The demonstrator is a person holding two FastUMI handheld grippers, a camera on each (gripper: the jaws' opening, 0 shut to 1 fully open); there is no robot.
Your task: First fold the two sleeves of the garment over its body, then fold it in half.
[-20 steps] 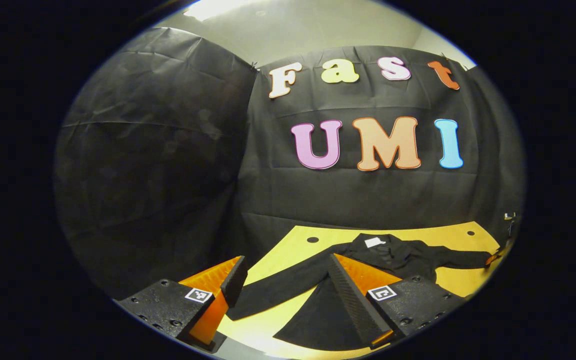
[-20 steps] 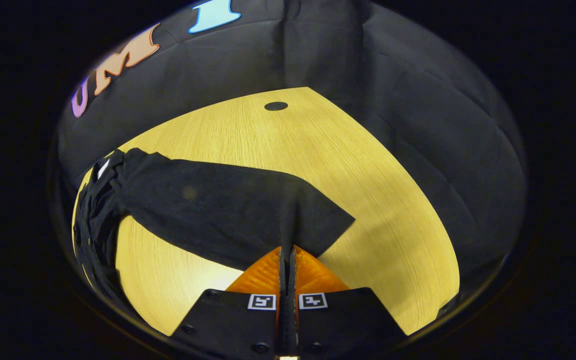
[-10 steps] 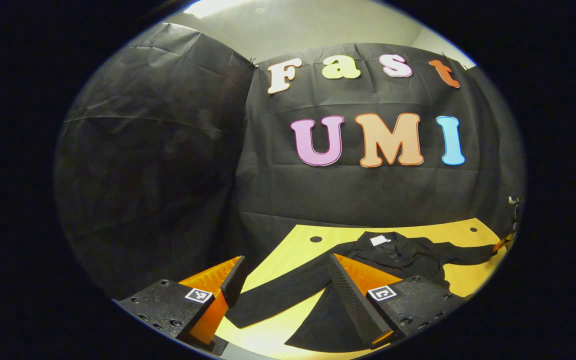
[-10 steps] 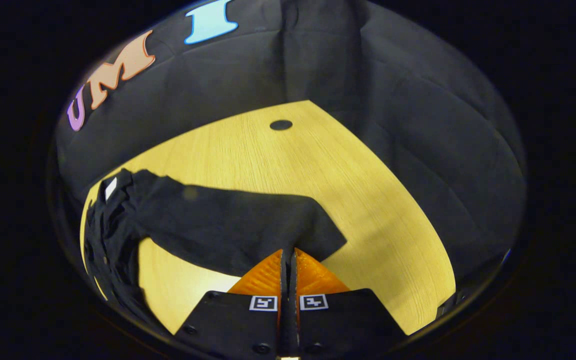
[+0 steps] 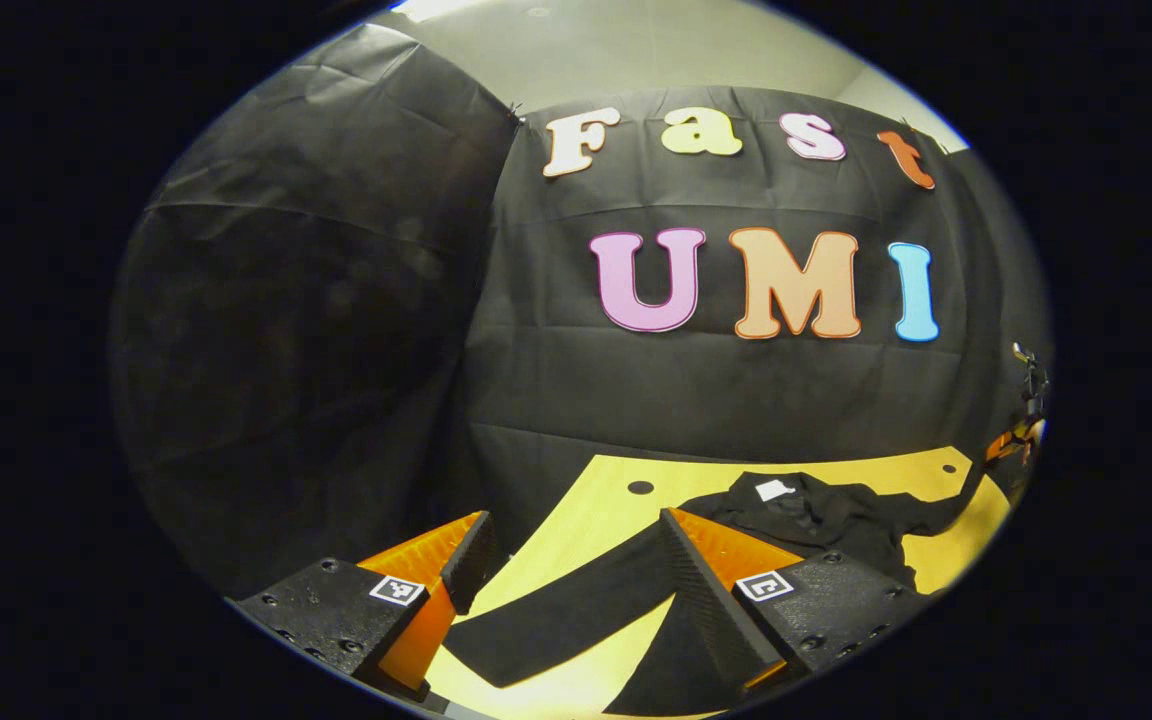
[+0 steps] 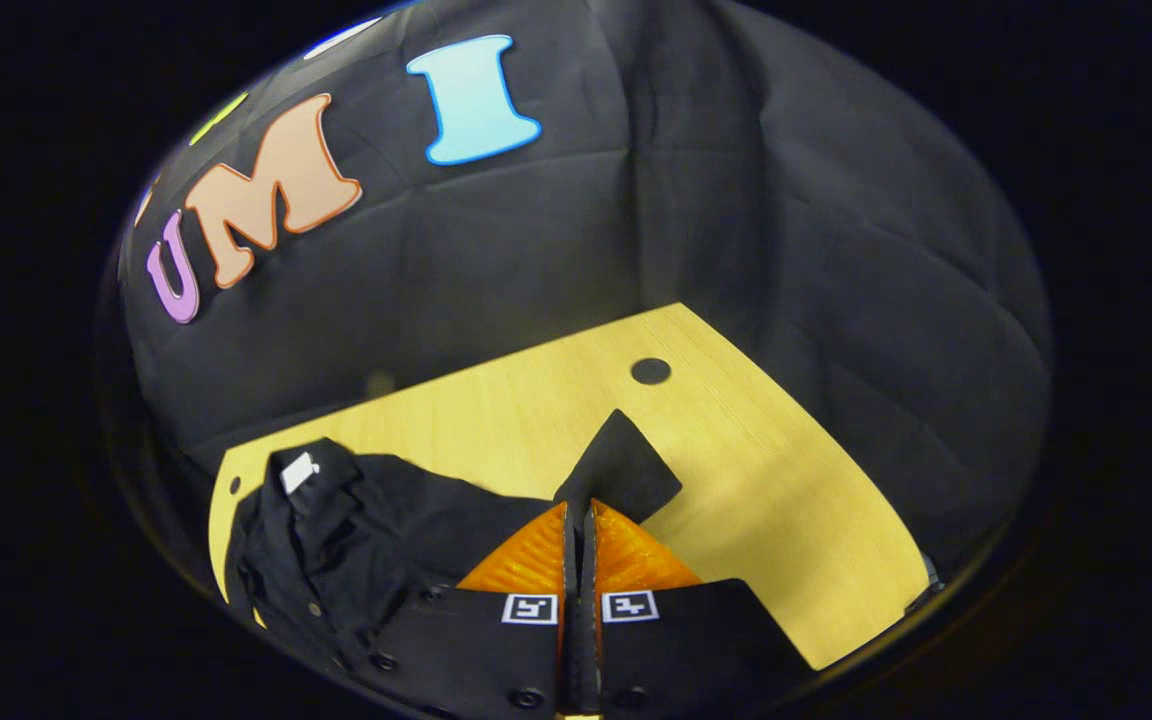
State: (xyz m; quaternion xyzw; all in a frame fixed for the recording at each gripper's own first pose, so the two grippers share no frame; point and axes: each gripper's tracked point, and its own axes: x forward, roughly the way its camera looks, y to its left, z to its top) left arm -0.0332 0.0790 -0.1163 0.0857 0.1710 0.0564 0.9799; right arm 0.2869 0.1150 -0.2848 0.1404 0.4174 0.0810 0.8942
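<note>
The left gripper (image 5: 566, 560) has two black blocky bodies studded with round screws, each carrying a small square black-and-white marker on top. Its fingers (image 5: 696, 590) are wedge-shaped, with a ribbed inner face. The right gripper (image 6: 577, 515) has the same black bodies, screws along the lower edge, and two square markers side by side.

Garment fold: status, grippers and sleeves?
Right gripper shut on right sleeve, lifted. Left gripper open, hovering above left sleeve. Table unobstructed.
</note>
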